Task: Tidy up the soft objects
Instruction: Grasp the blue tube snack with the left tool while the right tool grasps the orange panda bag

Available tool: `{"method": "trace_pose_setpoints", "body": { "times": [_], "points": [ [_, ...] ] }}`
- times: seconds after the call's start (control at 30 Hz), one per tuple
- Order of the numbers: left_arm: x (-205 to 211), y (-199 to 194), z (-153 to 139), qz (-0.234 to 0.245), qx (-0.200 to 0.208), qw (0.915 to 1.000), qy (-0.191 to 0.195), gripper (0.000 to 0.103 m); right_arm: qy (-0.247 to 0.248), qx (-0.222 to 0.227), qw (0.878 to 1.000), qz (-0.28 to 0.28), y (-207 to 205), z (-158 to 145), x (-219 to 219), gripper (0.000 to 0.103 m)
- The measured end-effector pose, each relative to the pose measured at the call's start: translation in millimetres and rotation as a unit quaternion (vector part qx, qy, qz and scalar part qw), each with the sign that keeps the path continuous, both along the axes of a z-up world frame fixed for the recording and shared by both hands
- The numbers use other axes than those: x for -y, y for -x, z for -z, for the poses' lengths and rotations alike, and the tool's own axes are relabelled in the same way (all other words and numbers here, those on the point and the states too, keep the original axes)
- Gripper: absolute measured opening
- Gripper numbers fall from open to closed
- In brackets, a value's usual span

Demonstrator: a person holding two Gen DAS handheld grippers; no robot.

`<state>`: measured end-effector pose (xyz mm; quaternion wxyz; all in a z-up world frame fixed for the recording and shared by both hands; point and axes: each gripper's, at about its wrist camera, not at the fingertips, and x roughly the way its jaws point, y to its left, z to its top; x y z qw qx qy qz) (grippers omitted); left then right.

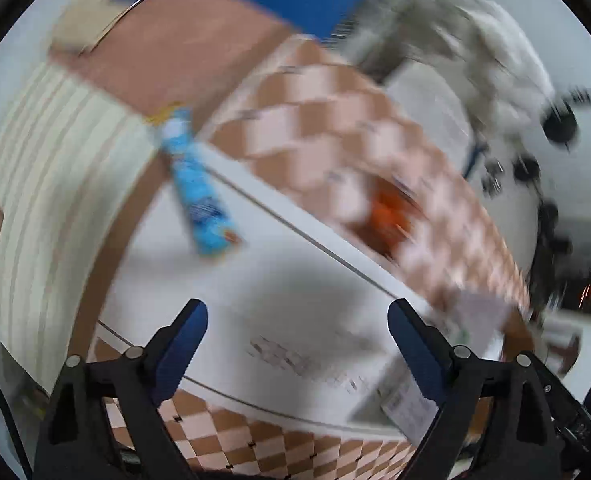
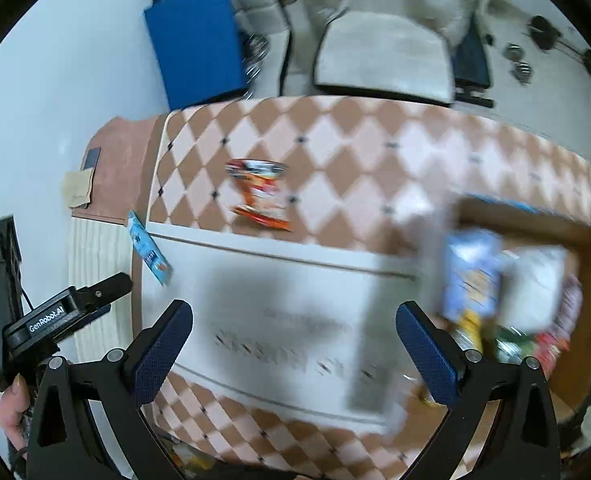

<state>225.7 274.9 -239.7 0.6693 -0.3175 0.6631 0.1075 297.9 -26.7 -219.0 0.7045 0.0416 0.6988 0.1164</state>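
The right claw [image 2: 293, 330] hangs released, its blue-padded fingers [image 2: 163, 346] spread wide with nothing between them, above the white central panel of a cloth [image 2: 335, 148] patterned with brown and pink diamonds that covers the worktop. Just to its right stands a cardboard box [image 2: 587, 280], open at the top, and inside it lie several soft packets in a heap: a blue snack bag [image 2: 471, 276] with a yellow patch stands tallest, a pale wrapper sits beside it, and green and red packets show lower down, though motion blur hides their labels. Further out on the diamond pattern lies a red and orange snack bag [image 2: 261, 196], well apart from the box. At the left edge of the cloth a long light-blue packet [image 2: 149, 248] lies slantwise, partly over the cloth's edge. The left claw [image 1: 297, 334] is likewise released and empty, fingers [image 1: 181, 350] wide, over the same white panel; from the right wrist view its black body [image 2: 61, 316] is seen at the far left, held in a hand [image 2: 13, 406]. In the left wrist view the light-blue packet [image 1: 199, 188] lies ahead and to the left, and the red and orange snack bag [image 1: 391, 216] shows only as a blurred patch on the diamond cloth [image 1: 327, 120]. Beyond the worktop stand a blue board [image 2: 197, 44] and a grey cushioned chair [image 2: 383, 56].
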Motion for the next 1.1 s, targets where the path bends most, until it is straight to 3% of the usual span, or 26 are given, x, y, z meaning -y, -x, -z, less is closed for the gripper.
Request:
{"method": "trace_pose_setpoints", "body": {
  "times": [0.13,0.23,0.4,0.43,0.47,0.5,0.53,0.6,0.7,0.77,0.93,1.1],
  "points": [
    [-63.4,-8.7,55.5,-0.048,-0.047,0.9977,0.008,0.09,0.019,-0.032,0.999,-0.015,-39.4,47.0,-55.5,0.1],
    [-85.7,-19.1,92.2,-0.06,-0.079,0.9948,0.024,0.084,0.04,-0.057,0.997,-0.026,-63.0,85.2,-86.7,0.098],
    [-88.3,-44.2,135.9,-0.03,-0.121,0.992,0.015,0.069,0.071,-0.079,0.994,-0.037,-83.9,125.8,-107.1,0.095],
    [-82.3,-50.2,132.8,-0.016,-0.115,0.9932,-0.002,0.067,0.077,-0.082,0.993,-0.037,-87.2,133.1,-108.6,0.093],
    [-73.9,-57.4,128.8,0.01,-0.106,0.9941,-0.022,0.051,0.083,-0.087,0.992,-0.036,-90.9,140.6,-109.0,0.092],
    [-67.0,-61.4,126.3,0.031,-0.104,0.9933,-0.038,0.028,0.086,-0.091,0.992,-0.034,-94.3,147.1,-108.6,0.091],
    [-55.3,-65.7,125.0,0.06,-0.105,0.9913,-0.051,0.028,0.089,-0.094,0.991,-0.032,-97.1,151.8,-108.1,0.09],
    [-39.0,-67.6,124.9,0.089,-0.104,0.9888,-0.058,0.015,0.097,-0.101,0.99,-0.026,-102.9,163.6,-106.6,0.087],
    [-14.8,-67.6,123.7,0.13,-0.098,0.9834,-0.079,0.013,0.102,-0.114,0.988,-0.018,-107.5,179.5,-103.9,0.069],
    [-3.7,-65.6,123.0,0.143,-0.094,0.9821,-0.078,0.013,0.097,-0.114,0.989,-0.013,-107.1,183.5,-103.6,0.049],
    [12.8,-55.5,113.5,0.151,-0.084,0.9824,-0.072,0.012,0.094,-0.094,0.991,-0.013,-103.4,172.3,-100.1,0.04],
    [31.2,-41.0,81.4,0.148,-0.056,0.9865,-0.042,0.012,0.072,-0.08,0.994,-0.004,-91.8,147.0,-80.4,0.038]
  ]
}}
